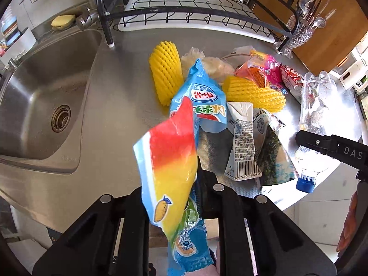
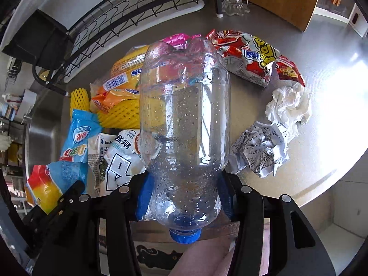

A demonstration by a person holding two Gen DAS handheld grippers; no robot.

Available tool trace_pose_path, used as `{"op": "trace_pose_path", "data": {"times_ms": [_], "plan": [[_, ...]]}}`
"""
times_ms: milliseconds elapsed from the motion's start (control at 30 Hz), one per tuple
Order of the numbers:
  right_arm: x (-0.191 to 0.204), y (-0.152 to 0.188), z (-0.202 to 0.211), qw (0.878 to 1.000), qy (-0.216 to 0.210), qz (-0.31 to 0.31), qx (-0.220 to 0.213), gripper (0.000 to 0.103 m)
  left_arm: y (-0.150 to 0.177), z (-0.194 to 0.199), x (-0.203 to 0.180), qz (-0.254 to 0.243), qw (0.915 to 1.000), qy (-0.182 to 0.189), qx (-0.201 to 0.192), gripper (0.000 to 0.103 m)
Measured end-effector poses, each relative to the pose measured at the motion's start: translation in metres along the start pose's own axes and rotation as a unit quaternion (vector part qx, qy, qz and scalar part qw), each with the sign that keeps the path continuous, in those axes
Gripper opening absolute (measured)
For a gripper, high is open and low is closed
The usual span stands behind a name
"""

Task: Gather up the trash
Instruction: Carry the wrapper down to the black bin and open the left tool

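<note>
Left gripper (image 1: 181, 184) is clamped on the ice-pop wrapper (image 1: 170, 168), long axis running up-frame, lifted at centre. Right gripper (image 2: 184, 184) grips the clear bottle (image 2: 185, 119) near its neck, cap toward the camera. Remaining trash pile (image 1: 248, 96) lies up-frame right of the left gripper.

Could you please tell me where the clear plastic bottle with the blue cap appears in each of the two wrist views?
Left wrist view: the clear plastic bottle lies at the right edge, cap toward the camera, the right gripper on it.
Right wrist view: it fills the centre, clamped between the blue pads, cap at the bottom.
Shared landmark: the blue Nestle wrapper on the counter.
</note>
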State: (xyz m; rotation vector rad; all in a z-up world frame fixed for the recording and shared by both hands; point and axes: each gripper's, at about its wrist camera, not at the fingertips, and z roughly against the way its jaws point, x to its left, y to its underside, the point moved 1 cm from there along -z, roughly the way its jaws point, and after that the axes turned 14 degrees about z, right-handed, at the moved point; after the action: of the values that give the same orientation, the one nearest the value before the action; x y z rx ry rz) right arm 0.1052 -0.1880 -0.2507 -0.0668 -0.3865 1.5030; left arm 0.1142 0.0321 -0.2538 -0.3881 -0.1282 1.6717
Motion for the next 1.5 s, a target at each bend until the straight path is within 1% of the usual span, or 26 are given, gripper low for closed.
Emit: {"op": "trace_pose_path", "data": {"times_ms": [67,200,267,433,533,633,867,1033,1200,1300,1400,1500], "plan": [[-0.003,0.002,0.013,1.0,0.002,0.005,-0.012,0.051,0.002,0.012,-0.002,-0.003,0.9999,-0.003,-0.013,0.012],[-0.006,0.008,0.028,1.0,-0.004,0.011,-0.024,0.051,0.01,0.037,-0.005,-0.001,0.9992,-0.007,-0.038,0.011],[0.001,0.015,0.028,0.999,-0.006,0.016,-0.032,0.051,0.012,0.048,-0.007,-0.001,0.9985,-0.016,-0.053,0.011],[-0.001,0.026,0.052,0.998,-0.026,0.023,-0.054,0.051,0.028,0.081,-0.016,-0.008,0.9966,-0.024,-0.078,0.01],[0.007,0.032,0.06,0.997,-0.038,0.036,-0.06,0.051,0.042,0.098,-0.021,-0.008,0.9955,-0.025,-0.091,0.01],[0.006,0.047,0.072,0.996,-0.04,0.049,-0.063,0.051,0.059,0.109,-0.024,-0.005,0.9947,-0.03,-0.099,0.01],[-0.007,0.088,0.089,0.994,-0.051,0.076,-0.062,0.051,0.11,0.123,-0.031,0.011,0.9943,-0.043,-0.097,0.01],[-0.021,0.13,0.088,0.991,-0.074,0.098,-0.049,0.051,0.161,0.118,-0.041,0.021,0.9956,-0.052,-0.075,0.01],[-0.023,0.17,0.063,0.988,-0.086,0.124,-0.016,0.051,0.21,0.1,-0.038,0.035,0.9966,-0.058,-0.046,0.01],[-0.02,0.19,0.045,0.987,-0.087,0.139,0.001,0.051,0.231,0.083,-0.029,0.04,0.9973,-0.056,-0.028,0.011],[-0.015,0.206,0.018,0.985,-0.079,0.15,0.02,0.051,0.246,0.057,-0.017,0.038,0.9978,-0.054,-0.008,0.011],[-0.011,0.217,-0.013,0.986,-0.081,0.142,0.036,0.051,0.258,0.026,-0.004,0.032,0.9983,-0.048,0.011,0.011]]}}
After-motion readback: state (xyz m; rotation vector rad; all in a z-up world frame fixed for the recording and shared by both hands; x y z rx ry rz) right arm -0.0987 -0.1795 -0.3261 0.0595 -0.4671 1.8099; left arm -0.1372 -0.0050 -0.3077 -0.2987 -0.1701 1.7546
